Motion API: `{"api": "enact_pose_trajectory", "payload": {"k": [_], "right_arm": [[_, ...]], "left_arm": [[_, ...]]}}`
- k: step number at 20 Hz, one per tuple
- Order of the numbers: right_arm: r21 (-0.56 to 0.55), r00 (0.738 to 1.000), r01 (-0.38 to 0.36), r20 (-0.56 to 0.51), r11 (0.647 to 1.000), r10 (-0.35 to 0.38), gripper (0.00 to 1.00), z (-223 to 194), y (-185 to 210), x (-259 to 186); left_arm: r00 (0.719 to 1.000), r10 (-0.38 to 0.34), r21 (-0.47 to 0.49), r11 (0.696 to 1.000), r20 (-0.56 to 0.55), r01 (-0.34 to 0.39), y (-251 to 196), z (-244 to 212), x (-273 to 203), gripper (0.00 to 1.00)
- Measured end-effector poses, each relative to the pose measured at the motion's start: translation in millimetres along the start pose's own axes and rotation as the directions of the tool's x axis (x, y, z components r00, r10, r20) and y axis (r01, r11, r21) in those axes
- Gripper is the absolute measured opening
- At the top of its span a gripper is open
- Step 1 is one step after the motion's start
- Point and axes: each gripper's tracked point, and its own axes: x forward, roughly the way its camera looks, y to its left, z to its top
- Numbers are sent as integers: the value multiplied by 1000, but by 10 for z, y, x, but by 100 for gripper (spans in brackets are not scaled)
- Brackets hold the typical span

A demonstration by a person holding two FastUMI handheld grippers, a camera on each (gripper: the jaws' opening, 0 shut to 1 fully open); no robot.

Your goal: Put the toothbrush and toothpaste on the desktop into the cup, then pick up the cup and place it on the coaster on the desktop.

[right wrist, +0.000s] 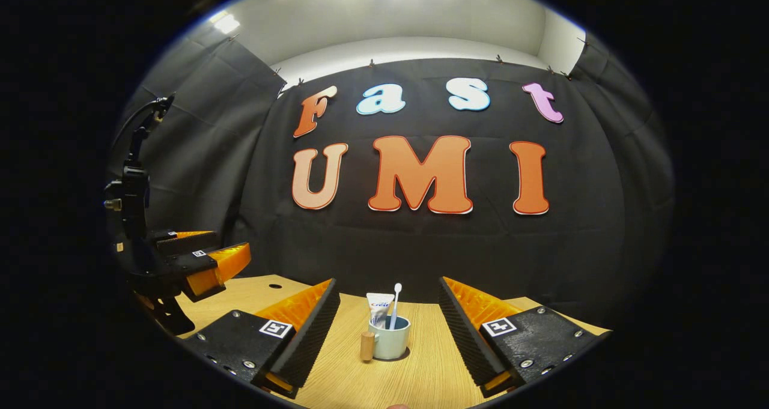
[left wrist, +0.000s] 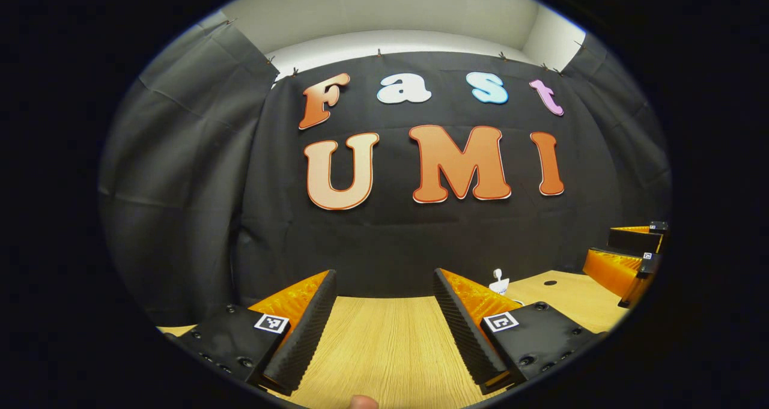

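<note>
A pale cup (right wrist: 392,340) with a wooden handle (right wrist: 367,346) stands upright on the wooden desktop (right wrist: 420,379). A toothpaste tube (right wrist: 379,309) and a white toothbrush (right wrist: 395,305) stand inside it. My right gripper (right wrist: 385,285) is open, its fingers on either side of the cup and apart from it. A thin dark edge shows under the cup's base; coaster or shadow, I cannot tell. My left gripper (left wrist: 383,274) is open over bare desktop, holding nothing. Behind its right finger peeks the toothbrush's white top (left wrist: 498,281).
In the right gripper view the left gripper (right wrist: 207,257) hovers at the left above the desk. In the left gripper view the right gripper (left wrist: 628,259) sits at the far right. A small dark round hole (left wrist: 550,283) marks the desktop. Black cloth walls close the back.
</note>
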Motion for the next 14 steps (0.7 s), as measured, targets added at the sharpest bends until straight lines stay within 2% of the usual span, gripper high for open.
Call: {"api": "enact_pose_trajectory", "payload": {"k": [14], "right_arm": [[2, 1000, 2, -2, 1000, -2, 99, -16, -23, -18]], "left_arm": [[1000, -11, -3, 1000, 9, 11, -65, 0, -3, 100]]}}
